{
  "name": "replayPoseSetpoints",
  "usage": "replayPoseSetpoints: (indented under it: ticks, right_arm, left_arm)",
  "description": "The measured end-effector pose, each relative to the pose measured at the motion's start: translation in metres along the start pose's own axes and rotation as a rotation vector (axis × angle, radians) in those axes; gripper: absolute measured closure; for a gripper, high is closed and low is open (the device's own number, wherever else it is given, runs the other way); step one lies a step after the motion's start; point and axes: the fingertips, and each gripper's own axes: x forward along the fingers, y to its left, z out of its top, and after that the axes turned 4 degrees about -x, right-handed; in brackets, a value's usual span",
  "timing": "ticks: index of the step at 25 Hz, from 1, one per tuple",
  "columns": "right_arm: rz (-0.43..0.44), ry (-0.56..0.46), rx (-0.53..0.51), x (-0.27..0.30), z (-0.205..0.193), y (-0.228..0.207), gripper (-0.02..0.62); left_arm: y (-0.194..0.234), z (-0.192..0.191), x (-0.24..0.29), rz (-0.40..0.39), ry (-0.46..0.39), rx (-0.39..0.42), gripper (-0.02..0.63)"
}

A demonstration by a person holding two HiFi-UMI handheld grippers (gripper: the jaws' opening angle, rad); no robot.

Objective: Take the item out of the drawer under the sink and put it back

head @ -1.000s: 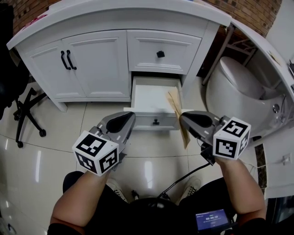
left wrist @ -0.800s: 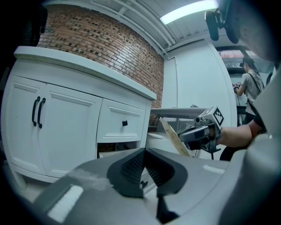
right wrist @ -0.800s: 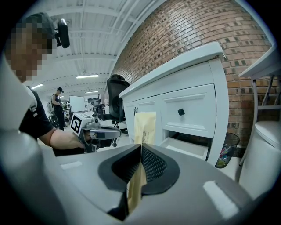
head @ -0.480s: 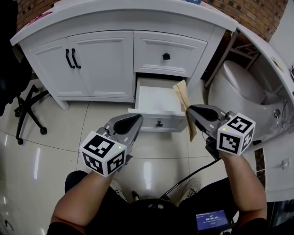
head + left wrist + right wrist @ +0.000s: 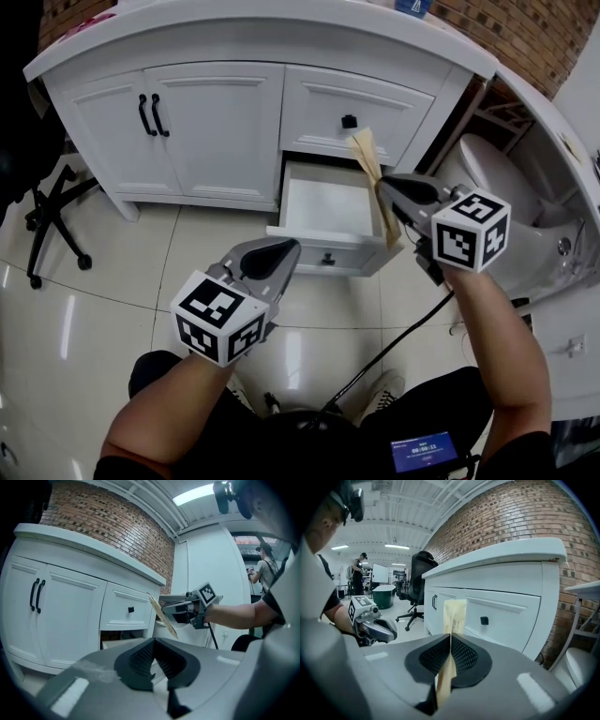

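Observation:
The lower drawer (image 5: 323, 255) under the sink counter stands pulled out, its white inside bare. My right gripper (image 5: 384, 186) is shut on a flat tan paper packet (image 5: 367, 153), holding it upright over the drawer's right edge. In the right gripper view the packet (image 5: 454, 613) stands clamped between the jaws of the right gripper (image 5: 450, 638). My left gripper (image 5: 287, 247) is shut with nothing in it, low in front of the drawer's left corner. In the left gripper view its black pads (image 5: 140, 660) meet, and the packet (image 5: 162, 616) shows ahead.
The white vanity has two doors with black handles (image 5: 150, 114) and a shut upper drawer with a black knob (image 5: 349, 121). A white toilet (image 5: 502, 178) stands right of it. A black office chair (image 5: 47, 220) is at the left. A black cable (image 5: 398, 342) crosses the tiled floor.
My right gripper has lifted the packet from low beside the drawer's front up over its right edge, nearer the cabinet. The left gripper has stayed about where it was.

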Motion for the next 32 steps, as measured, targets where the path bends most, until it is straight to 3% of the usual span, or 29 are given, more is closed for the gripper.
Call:
replayPoseSetpoints:
  ticks: [9,24,32]
  right_arm:
    - [0.061,0.085,-0.067,0.066,-0.016,-0.03,0.581]
    - [0.138,0.482,-0.212,0.15,-0.113,-0.042,0.581]
    - [0.188,0.655,-0.215,0.169,-0.162,-0.039,0.58]
  left_arm:
    - [0.003,0.001,0.004,-0.005,-0.005,-0.009,0.6]
    - [0.002,-0.004,0.012,-0.019,0.019,-0.016,0.6]
    - [0.003,-0.005,0.016,-0.023,0.02,-0.022,0.6]
